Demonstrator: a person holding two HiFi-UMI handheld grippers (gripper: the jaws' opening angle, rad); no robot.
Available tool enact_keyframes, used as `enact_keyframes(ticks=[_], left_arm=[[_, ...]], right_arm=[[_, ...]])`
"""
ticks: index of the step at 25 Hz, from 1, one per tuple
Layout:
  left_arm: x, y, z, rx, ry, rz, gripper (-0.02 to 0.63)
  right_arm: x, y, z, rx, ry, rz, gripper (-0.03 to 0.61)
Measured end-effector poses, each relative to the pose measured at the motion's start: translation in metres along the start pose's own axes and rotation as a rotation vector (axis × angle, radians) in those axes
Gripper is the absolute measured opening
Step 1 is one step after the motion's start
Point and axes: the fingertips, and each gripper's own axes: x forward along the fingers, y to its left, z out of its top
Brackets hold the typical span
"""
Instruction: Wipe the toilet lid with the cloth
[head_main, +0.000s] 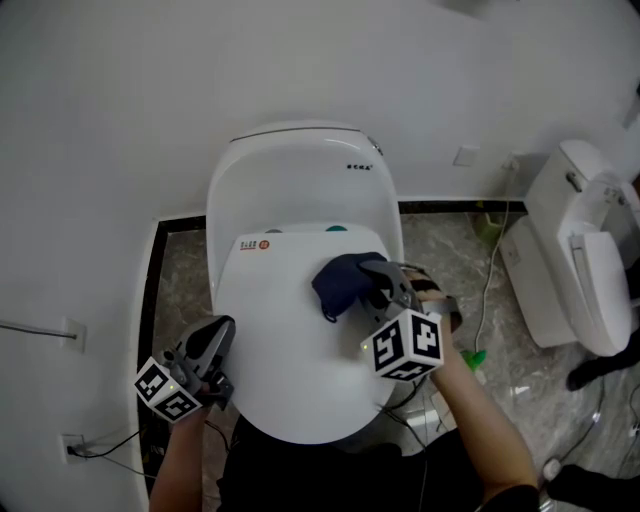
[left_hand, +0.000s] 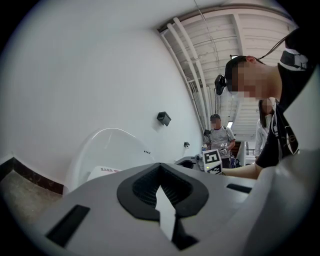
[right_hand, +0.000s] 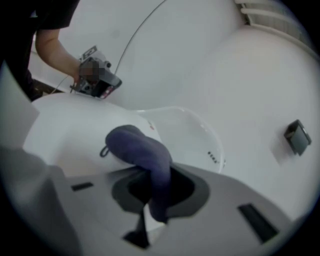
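Right gripper clamps cloth trailing left across toilet lid; left gripper closed, empty

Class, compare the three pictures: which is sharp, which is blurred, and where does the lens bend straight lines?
Head view: sharp, evenly lit, toilet lid nearly shadowless. Left gripper view: fisheye bows the ceiling pipes, corners go black. Right gripper view: blurred throughout, the cloth soft-edged, corners dark.
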Motion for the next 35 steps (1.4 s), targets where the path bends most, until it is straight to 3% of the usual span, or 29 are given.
enact_keyframes(ticks=[13,19,35], left_arm=[[-0.001,0.002,-0.003,-0.002,0.016,0.007,0.012],[0.001,0.004,-0.003,-0.003,0.017,0.008,0.012],[0.002,0.009,-0.002,-0.001,0.012,0.023,0.012]], right_arm=[[0.095,-0.054,0.021,-0.091,0.075,-0.001,0.066],[0.119,-0.041,0.014,-0.123,0.123,0.062,0.066],[0.112,-0.014,0.003,-0.168,0.147,0.117,0.066]])
